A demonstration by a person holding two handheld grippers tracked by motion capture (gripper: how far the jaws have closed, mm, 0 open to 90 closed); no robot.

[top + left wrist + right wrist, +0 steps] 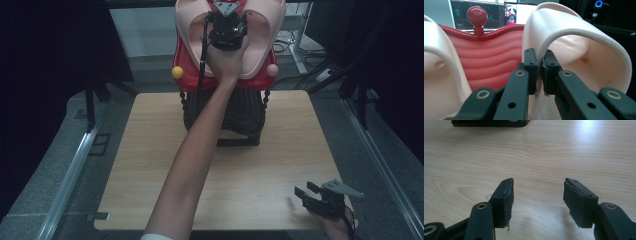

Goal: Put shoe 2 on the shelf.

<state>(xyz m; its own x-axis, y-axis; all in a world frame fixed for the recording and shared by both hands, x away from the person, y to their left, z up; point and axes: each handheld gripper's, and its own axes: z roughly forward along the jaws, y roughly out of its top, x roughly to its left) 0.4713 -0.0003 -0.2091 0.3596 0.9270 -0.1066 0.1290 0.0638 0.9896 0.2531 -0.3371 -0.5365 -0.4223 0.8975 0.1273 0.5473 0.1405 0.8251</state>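
Note:
A pale pink moulded seat shell (260,30) sits on a red ribbed body (187,75) at the far edge of the table. My left gripper (226,20) reaches out over it at arm's length. In the left gripper view the pink shell's (579,45) thin curved edge runs between the two jaws, and my left gripper (539,62) is shut on that edge. Behind it are the red ribbed body (489,60) and a red ball knob (477,15). My right gripper (307,190) rests at the table's front right corner, open (537,195), with only bare wood between its pads.
The red body stands on a black stand (240,117) on the wooden table (150,165); the stand's foot (489,123) lies ahead of the right gripper. A yellow ball (177,72) and a pink ball (272,70) stick out at the red body's sides. Monitors glow behind.

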